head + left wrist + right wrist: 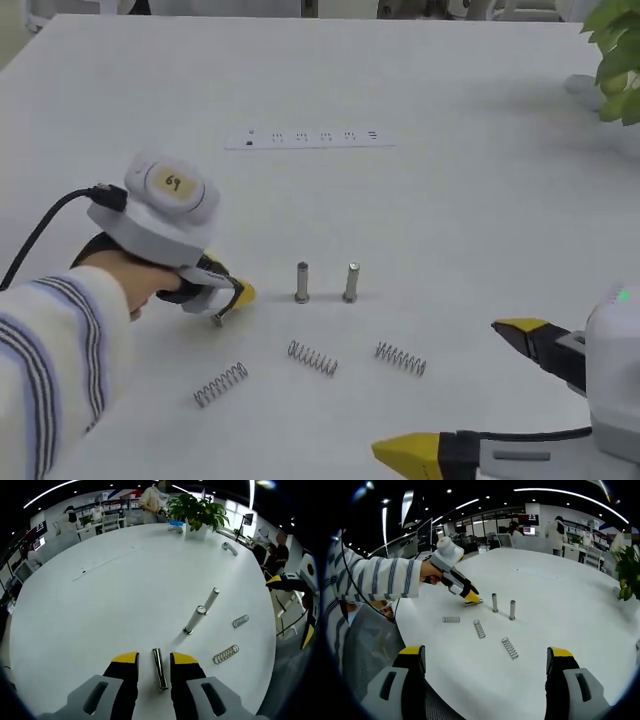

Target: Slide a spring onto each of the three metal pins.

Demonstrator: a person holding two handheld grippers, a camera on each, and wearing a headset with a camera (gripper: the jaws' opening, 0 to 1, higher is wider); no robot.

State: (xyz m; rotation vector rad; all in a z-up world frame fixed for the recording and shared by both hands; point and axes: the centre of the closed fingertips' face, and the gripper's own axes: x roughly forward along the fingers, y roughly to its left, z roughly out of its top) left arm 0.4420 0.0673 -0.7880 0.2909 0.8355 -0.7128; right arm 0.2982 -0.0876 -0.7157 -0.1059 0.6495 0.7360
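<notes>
The springs come first: the first spring (221, 384), the second spring (312, 358) and the third spring (400, 358) all lie flat on the white table (450, 200), in a loose row in front of the pins, and none is on a pin yet. I judge them light and soft. They would roll at a nudge and squash if I pinch hard across the coils. I would take one lightly by its side near one end, leaving the bore at the other end free to go over a pin.

One standing pin (302, 282) and the other standing pin (351, 282) are upright, just beside each other, behind the springs. They look stiff, smooth and easy to topple. The lying pin (159, 668) is down on its side, between the jaws of my left gripper (152, 657). Those jaws are close together around it, but bare gaps show on both sides, so I judge it bracketed rather than clamped. It needs a firm hold on its shaft, being slick and round.

My right gripper (460, 390) hangs near the third spring, jaws spread wide and holding nothing.

Farther back, a power strip (310, 138) lies on the table.
</notes>
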